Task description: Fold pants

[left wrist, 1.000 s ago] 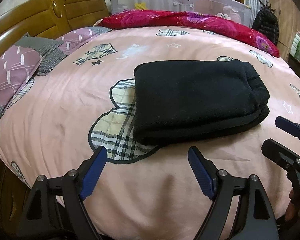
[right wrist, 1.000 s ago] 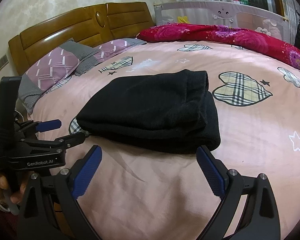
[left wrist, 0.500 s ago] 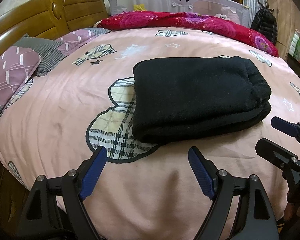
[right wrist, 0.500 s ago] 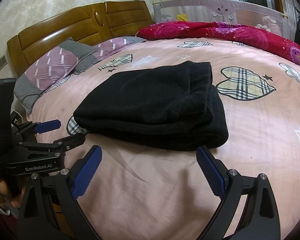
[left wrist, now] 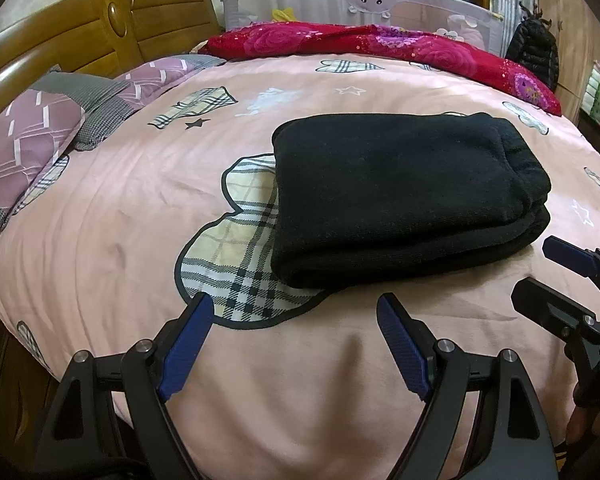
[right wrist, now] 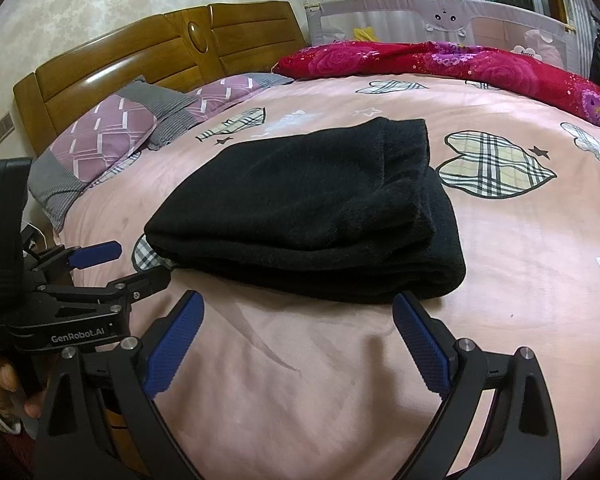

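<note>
The black pants (left wrist: 396, 196) lie folded in a thick stack on the pink bedspread (left wrist: 140, 208); they also show in the right wrist view (right wrist: 312, 212). My left gripper (left wrist: 296, 308) is open and empty, just short of the stack's near edge. My right gripper (right wrist: 298, 306) is open and empty, close to the stack's near edge. The right gripper also shows at the right edge of the left wrist view (left wrist: 548, 276). The left gripper shows at the left of the right wrist view (right wrist: 128, 264).
Purple and grey pillows (right wrist: 112, 140) lie by the wooden headboard (right wrist: 160, 48). A red floral quilt (left wrist: 380, 44) runs along the far side under a grey bed rail (left wrist: 360, 0). The bed's near edge drops off below the grippers.
Both grippers have drifted slightly nearer the folded pants, which look a little larger. The pants have not moved. Both grippers remain open.
</note>
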`<state>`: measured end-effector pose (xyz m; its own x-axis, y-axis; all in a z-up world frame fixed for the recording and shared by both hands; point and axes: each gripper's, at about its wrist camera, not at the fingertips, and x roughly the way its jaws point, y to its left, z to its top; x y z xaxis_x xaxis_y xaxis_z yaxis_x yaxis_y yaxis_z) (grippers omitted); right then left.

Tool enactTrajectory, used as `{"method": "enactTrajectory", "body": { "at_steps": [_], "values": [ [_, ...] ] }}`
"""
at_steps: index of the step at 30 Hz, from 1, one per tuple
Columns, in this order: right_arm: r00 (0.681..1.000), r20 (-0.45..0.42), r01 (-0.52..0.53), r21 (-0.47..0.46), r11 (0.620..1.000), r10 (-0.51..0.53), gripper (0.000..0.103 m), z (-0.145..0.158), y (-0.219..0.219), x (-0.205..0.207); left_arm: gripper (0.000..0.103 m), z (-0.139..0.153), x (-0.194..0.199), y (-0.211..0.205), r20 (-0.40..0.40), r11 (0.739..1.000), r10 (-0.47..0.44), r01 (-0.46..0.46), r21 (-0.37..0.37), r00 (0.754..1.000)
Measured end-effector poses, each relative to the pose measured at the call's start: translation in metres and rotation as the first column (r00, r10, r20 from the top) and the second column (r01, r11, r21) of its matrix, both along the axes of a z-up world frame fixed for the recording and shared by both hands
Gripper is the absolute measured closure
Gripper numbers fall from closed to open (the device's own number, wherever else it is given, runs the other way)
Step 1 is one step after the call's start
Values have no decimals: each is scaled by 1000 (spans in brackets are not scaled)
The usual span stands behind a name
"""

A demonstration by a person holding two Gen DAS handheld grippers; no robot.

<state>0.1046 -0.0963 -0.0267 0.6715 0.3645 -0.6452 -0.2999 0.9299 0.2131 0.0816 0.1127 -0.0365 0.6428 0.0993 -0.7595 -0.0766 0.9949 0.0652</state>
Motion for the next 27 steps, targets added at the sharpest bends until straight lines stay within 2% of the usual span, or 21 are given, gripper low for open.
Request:
{"method": "enactTrajectory", "body": {
  "at_steps": [27],
  "values": [
    [1000,-7,8,8,1000,-8,8,-3,1,5,18,-4,1,0,-5,1000,-3,3,6,1000]
  ]
}}
